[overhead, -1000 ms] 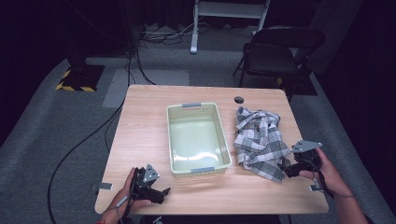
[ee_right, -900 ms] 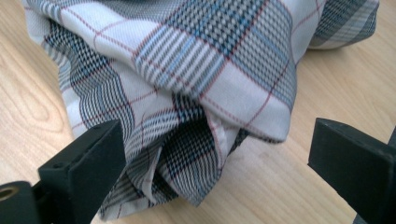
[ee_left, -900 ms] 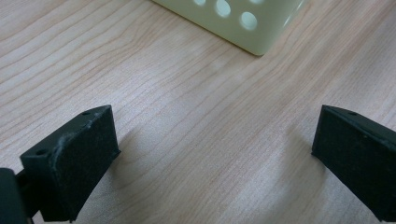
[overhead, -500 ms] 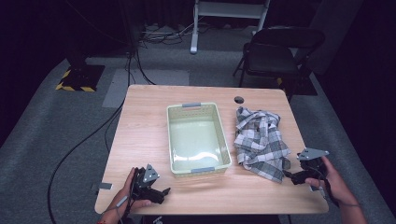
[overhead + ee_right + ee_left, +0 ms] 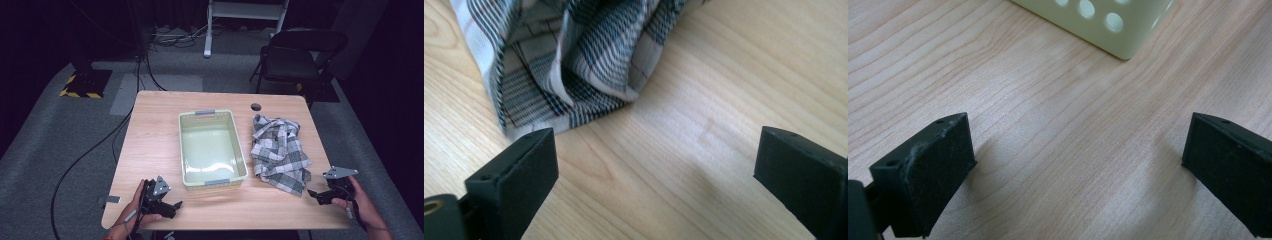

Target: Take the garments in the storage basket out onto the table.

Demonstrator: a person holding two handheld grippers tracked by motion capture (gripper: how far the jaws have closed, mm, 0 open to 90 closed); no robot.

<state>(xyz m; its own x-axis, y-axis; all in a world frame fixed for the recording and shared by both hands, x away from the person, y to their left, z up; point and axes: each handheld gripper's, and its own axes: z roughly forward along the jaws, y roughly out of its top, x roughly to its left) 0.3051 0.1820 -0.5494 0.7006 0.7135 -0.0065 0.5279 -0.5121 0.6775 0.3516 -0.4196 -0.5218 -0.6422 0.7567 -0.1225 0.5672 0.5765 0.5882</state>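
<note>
Both tongs are spread wide over the table [image 5: 150, 145], the left gripper [image 5: 175, 205] just before the basket [image 5: 212, 146], the right gripper [image 5: 314, 194] beside the checked cloth [image 5: 278, 150].

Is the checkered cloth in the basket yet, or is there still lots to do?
Nothing looks done yet: the checkered cloth lies crumpled on the table, beside the empty basket. In hand: nothing. The right tool sits open by the cloth's near corner; the left tool is open over bare wood. If it's meant for the basket, grabbing and moving remain.
</note>
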